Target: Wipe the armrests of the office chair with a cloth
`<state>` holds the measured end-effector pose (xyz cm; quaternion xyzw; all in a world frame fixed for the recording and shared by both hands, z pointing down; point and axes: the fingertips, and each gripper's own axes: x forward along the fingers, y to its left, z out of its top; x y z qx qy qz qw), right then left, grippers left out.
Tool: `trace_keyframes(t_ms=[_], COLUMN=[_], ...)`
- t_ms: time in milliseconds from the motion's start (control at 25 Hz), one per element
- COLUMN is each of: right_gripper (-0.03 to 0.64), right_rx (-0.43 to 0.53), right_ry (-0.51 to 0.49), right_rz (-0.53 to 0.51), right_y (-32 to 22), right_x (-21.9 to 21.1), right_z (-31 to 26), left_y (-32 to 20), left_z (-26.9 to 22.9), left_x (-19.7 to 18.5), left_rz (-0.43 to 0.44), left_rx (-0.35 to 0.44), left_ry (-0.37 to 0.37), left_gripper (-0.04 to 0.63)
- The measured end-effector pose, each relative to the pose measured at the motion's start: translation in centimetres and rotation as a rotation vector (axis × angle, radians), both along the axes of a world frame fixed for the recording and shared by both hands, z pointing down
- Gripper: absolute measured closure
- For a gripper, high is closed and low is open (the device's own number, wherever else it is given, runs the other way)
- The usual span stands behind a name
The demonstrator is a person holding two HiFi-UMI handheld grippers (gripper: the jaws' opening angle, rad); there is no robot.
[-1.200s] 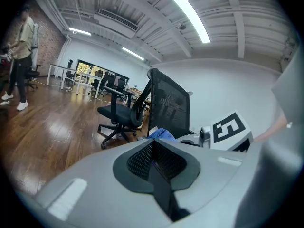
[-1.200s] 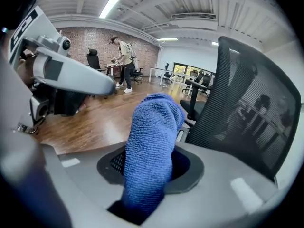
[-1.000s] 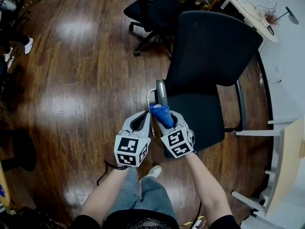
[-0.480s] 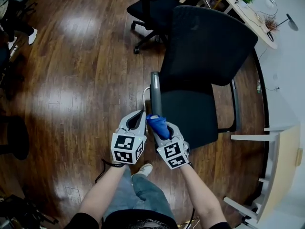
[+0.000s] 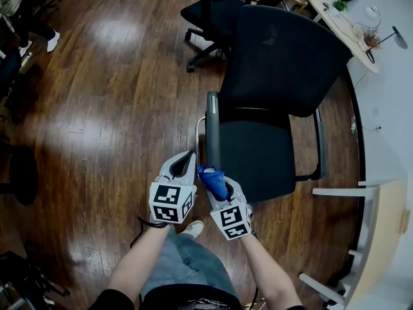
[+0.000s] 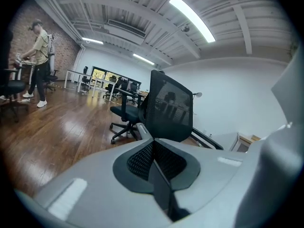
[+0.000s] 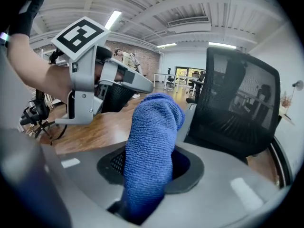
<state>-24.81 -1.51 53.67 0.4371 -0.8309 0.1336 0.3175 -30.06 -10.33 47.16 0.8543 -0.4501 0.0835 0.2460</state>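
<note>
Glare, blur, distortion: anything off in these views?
Head view: ceiling-light glare patches on the wood floor, edges bowed. Left gripper view: strong fisheye with black corners, office chair sharp. Right gripper view: same fisheye, cloth weave crisp.

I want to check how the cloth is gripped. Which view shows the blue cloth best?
The right gripper view: the blue cloth fills mid-frame, pinched in the right gripper. The head view shows it small, poking out near the armrest. The left gripper view doesn't show it.

Grey tongs (image 5: 183,162), checker-marked cubes (image 5: 169,204), jeans (image 5: 193,263)
</note>
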Motion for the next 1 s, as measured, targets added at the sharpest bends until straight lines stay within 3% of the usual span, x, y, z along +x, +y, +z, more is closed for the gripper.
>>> trace_keyframes(t_ms=[400, 560, 720, 1000], right_gripper=[0.482, 0.482, 0.482, 0.48], right_rx=[-0.031, -0.022, 0.044, 0.132], right_ry=[-0.017, -0.057, -0.129, -0.148], right_rz=[-0.009, 0.036, 0.124, 0.23], right_y=[3.0, 2.0, -1.9, -11.5], right_x=[-0.4, 0.0, 1.3, 3.7], right_z=[1.9, 1.1, -2.2, -5.3], left_y=[1.8, 1.8, 0.9, -2.3], left_z=[1.1, 1.2, 0.1, -2.3], left_x=[-0.2, -0.2, 0.1, 3.3], left_rz=[-0.01, -0.005, 0.006, 0.076], left_rx=[-0.012, -0.015, -0.008, 0.011], left_ry=[0.0, -0.004, 0.004, 0.038], left_gripper=[0.592, 0.592, 0.592, 0.592])
